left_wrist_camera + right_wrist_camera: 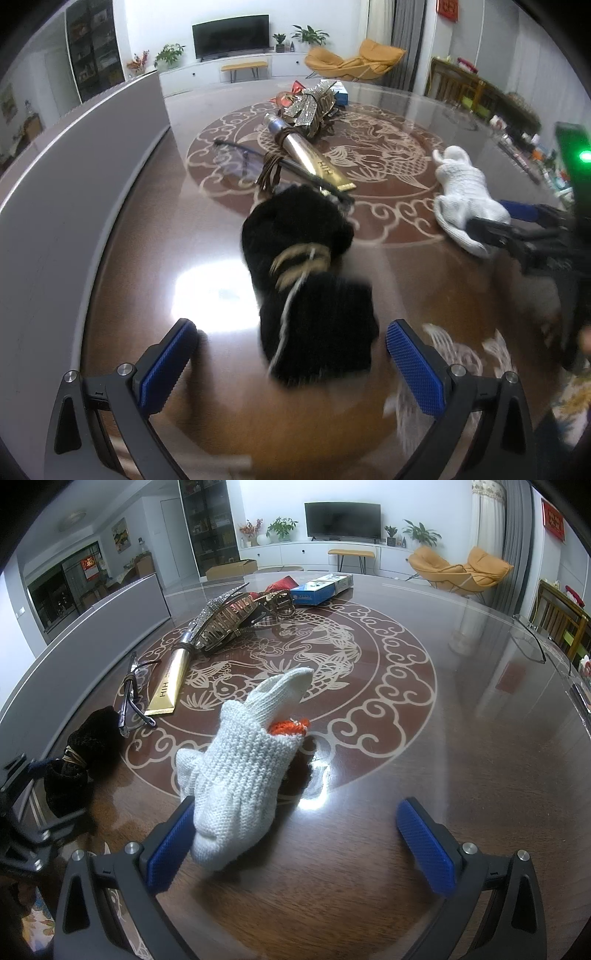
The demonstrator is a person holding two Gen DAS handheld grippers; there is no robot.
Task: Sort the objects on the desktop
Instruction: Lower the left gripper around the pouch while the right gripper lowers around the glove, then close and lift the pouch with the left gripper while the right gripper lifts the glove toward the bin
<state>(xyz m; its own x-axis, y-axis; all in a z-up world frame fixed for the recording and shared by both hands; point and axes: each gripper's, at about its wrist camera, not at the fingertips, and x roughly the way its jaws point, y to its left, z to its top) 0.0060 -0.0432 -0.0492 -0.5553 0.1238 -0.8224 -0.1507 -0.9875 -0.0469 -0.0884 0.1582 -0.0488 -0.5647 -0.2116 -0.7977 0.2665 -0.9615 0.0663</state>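
A grey panel [85, 155] walls the tabletop's [461, 738] left edge; just right of it the left tongs [291, 354] gape wide around a black pouch [306, 280]. Farther right, the right tongs [295, 834] spread wide, the left pad touching a white knit glove [243, 768]. Bare wood stretches beyond to the right rim.
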